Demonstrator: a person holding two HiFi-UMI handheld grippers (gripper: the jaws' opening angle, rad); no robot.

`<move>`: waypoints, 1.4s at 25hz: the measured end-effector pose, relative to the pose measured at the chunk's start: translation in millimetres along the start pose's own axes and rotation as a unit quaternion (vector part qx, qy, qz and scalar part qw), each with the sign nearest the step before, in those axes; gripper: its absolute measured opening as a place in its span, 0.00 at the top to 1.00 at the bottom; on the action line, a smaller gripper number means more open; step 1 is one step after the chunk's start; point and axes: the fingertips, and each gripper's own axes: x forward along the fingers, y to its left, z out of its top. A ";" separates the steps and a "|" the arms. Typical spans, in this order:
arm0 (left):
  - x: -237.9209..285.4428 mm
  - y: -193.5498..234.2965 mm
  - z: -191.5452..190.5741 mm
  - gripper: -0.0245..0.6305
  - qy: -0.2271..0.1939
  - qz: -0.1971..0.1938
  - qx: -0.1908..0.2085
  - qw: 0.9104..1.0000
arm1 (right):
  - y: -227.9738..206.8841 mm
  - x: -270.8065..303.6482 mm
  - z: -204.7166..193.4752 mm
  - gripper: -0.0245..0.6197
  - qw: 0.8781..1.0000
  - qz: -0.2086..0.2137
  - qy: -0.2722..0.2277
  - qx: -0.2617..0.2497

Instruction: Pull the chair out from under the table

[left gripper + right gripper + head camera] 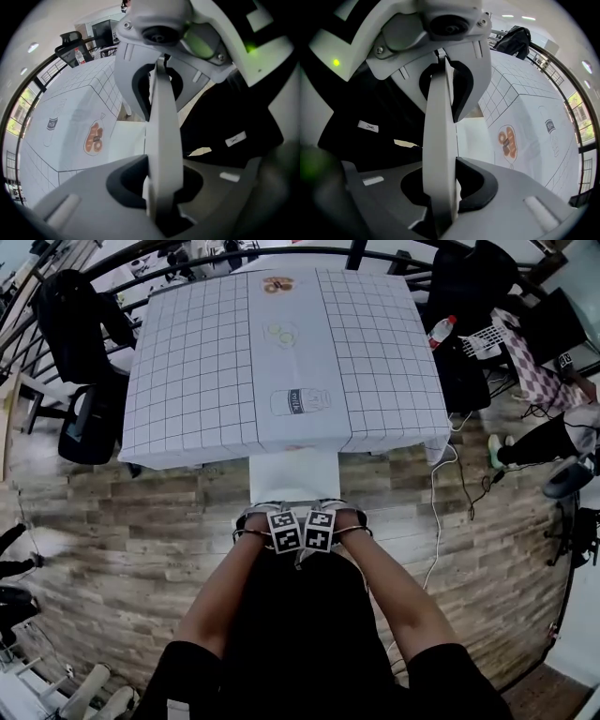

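A white chair (pixel 293 476) sticks out from under the near edge of the table (pixel 197 381), which has a white grid-pattern cloth. Both grippers sit side by side on the top edge of the chair's back, pointing down. My left gripper (pixel 274 517) is shut on the thin white chair back (pixel 163 126), which stands upright between its jaws. My right gripper (pixel 328 516) is shut on the same chair back (pixel 439 136) just beside it. Each gripper view shows the other gripper clamped on the panel opposite. My body hides the lower part of the chair.
A black office chair (pixel 86 362) stands at the table's left and another black chair (pixel 461 329) draped with clothes at its right, with a water bottle (pixel 441 331) on it. A white cable (pixel 435 512) runs over the wood floor. A person's legs (pixel 542 441) are at the right.
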 end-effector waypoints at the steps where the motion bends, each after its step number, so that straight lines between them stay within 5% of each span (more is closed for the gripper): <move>1: 0.4 -5.3 0.8 0.84 0.001 0.000 -0.001 1.000 | 5.0 -0.2 -1.3 0.85 1.000 0.000 0.000 -0.002; 25: -8.1 -152.3 -7.3 0.84 0.013 0.004 -0.005 1.000 | 151.7 -9.1 -1.7 0.84 1.000 0.008 0.004 -0.018; 35: 5.0 -182.3 -2.9 0.84 0.009 0.003 -0.007 1.000 | 182.3 -0.7 -11.9 0.84 1.000 0.007 0.004 -0.004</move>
